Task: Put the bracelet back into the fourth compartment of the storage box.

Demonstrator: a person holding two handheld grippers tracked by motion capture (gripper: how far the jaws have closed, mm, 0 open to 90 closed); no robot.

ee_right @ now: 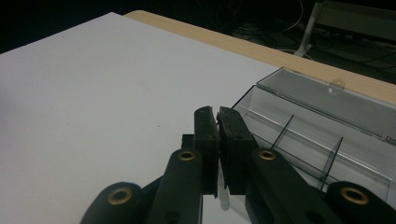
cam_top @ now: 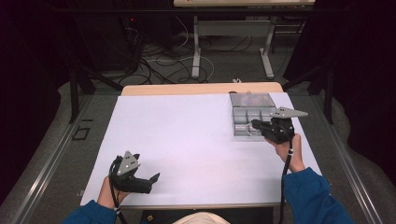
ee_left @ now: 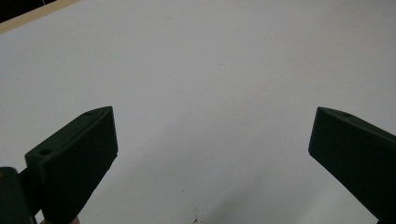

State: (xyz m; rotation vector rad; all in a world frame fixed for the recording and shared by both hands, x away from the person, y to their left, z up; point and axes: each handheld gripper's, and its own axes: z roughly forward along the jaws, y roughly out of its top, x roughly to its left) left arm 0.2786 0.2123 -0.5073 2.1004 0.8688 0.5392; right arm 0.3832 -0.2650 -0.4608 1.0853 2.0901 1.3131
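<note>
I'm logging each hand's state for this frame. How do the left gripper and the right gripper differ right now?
The left gripper has its jaws spread wide over bare white table; the right gripper has its jaws pressed together, with something small and pale showing just beneath them. The left gripper sits near the table's front edge, away from any object; the right gripper is at the clear compartment box at the far right. Both are black, hand-held, and carry a grey plate.

text: none legible | labels, brands, numbers: none readable on any surface | clear compartment box (cam_top: 252, 114): possibly unmarked, too small to judge in the high view | signs: none legible
</note>
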